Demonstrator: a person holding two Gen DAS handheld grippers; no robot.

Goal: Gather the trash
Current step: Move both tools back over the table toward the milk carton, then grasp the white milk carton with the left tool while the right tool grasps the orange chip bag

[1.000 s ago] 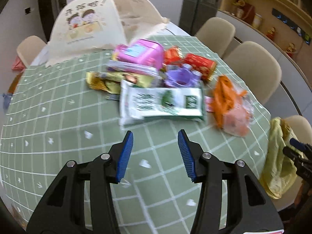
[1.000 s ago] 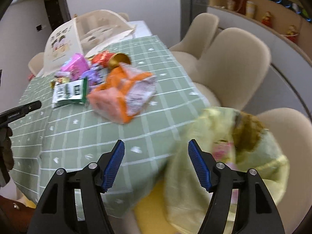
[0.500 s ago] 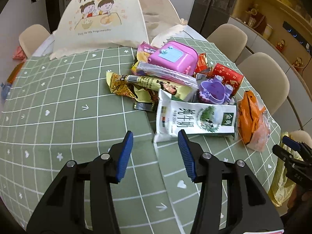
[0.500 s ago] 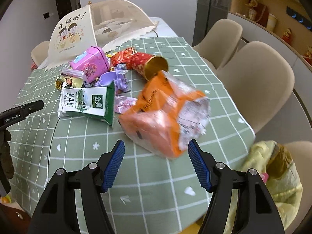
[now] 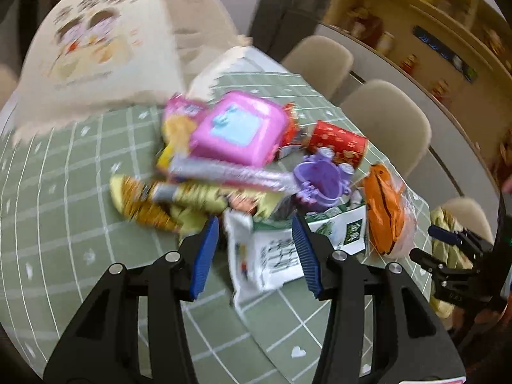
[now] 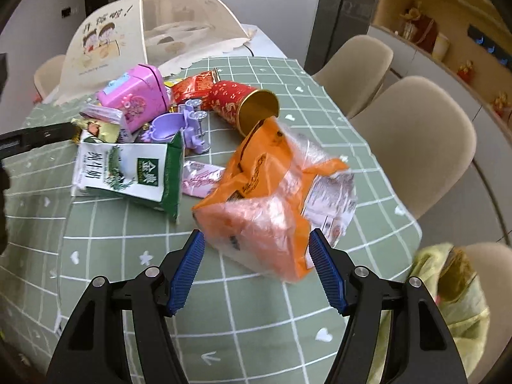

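**Commentator one:** Across the green grid tablecloth (image 6: 256,336), scattered with little white hearts and stars, the trash sits heaped toward the far left. Cream chairs (image 6: 412,140) curve round the right edge, and a wooden shelf (image 6: 448,32) of ornaments lines the wall behind them.

**Commentator two:** And at the far end, a mesh food cover (image 6: 153,28) with a cartoon panel. Now the right gripper (image 6: 256,272): fingers apart, nothing clamped, with the orange plastic bag (image 6: 265,211) lying on the cloth just beyond the tips.

**Commentator one:** Left gripper (image 5: 254,252), same story: fingers spread, and the near end of the white-and-green milk carton (image 5: 265,256) showing between them. The blur hides whether either pad touches it.

**Commentator two:** Behind the carton there's a pink toy case (image 6: 134,96), a purple plastic piece (image 6: 172,124), gold wrappers (image 5: 150,204), and a red tube (image 6: 243,105) on its side, gold mouth facing near.

**Commentator one:** Off the table's near right corner, a yellow-green bag (image 6: 454,294) hangs low beside a chair.
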